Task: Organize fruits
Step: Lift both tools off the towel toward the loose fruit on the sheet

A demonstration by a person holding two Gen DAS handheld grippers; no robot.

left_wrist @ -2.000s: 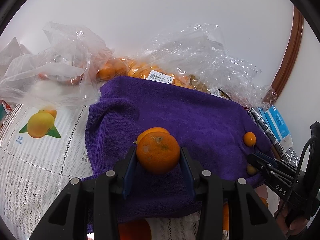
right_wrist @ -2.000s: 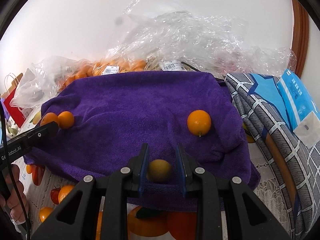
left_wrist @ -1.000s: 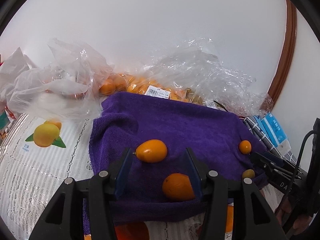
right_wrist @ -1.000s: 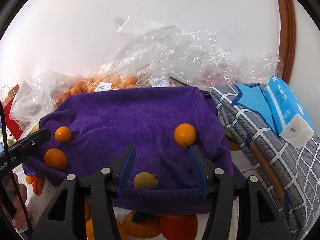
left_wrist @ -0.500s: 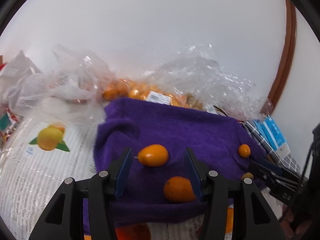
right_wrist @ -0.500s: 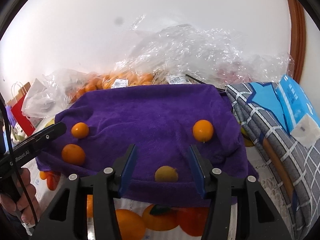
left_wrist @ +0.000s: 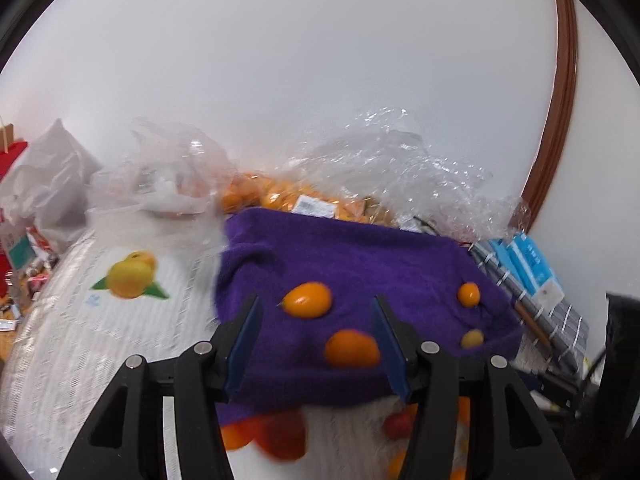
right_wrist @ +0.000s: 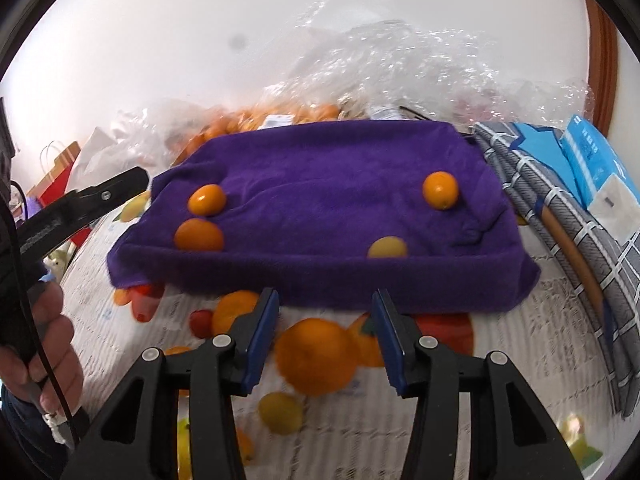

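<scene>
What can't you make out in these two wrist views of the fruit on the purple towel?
- Fruit count inside the crinkled clear plastic bags: glare and folds hide it, both views.
- White barcode label: text too small.
- Orange fruit beside the left gripper: motion-blurred.
- Table under the purple towel: covered.

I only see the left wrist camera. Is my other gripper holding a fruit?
Observer: No. The right gripper is open and empty. It hangs over the tablecloth, in front of the purple towel.
Child: Which fruit is closest to it?
Observer: The yellowish fruit, near the towel's front edge. Nothing touches it.
Child: Does that camera see my left gripper?
Observer: Only one black finger of the left gripper. It pokes in from the left, beside the towel's corner, apart from the two orange fruits.
</scene>
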